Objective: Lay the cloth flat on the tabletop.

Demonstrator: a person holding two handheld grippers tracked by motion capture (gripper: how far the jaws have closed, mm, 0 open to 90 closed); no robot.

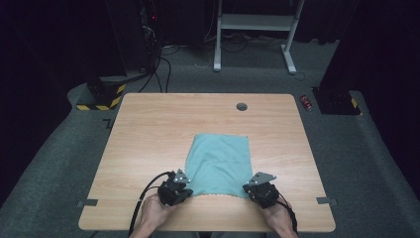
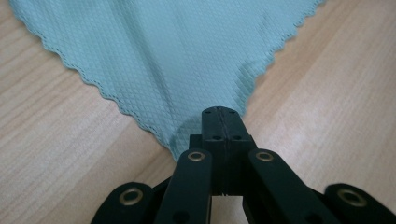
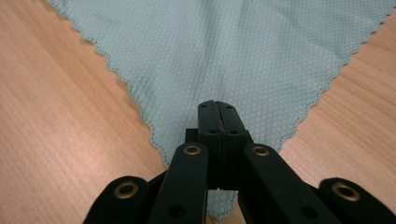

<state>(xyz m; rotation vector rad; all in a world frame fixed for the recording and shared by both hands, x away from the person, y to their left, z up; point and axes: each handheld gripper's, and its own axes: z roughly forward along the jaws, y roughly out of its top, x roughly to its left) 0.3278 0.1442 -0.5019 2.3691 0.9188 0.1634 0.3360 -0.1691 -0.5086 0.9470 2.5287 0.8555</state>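
A teal cloth (image 1: 220, 161) with a scalloped edge lies flat on the wooden table (image 1: 148, 129), near its front middle. My left gripper (image 1: 187, 186) sits at the cloth's near left corner. In the left gripper view its jaws (image 2: 221, 113) are pressed together on that corner of the cloth (image 2: 177, 51), and a soft ridge of fabric runs up to them. My right gripper (image 1: 250, 187) is at the near right corner. The right gripper view has its jaws (image 3: 218, 106) closed on the cloth (image 3: 233, 51), which also passes beneath them. A hand holds each gripper from the front edge.
A round cable hole (image 1: 241, 106) is set in the table's far side. Grey tape marks (image 1: 87, 202) (image 1: 324, 201) lie near the front corners. On the carpet beyond stand a white desk frame (image 1: 255, 22) and a yellow-black striped base (image 1: 101, 96).
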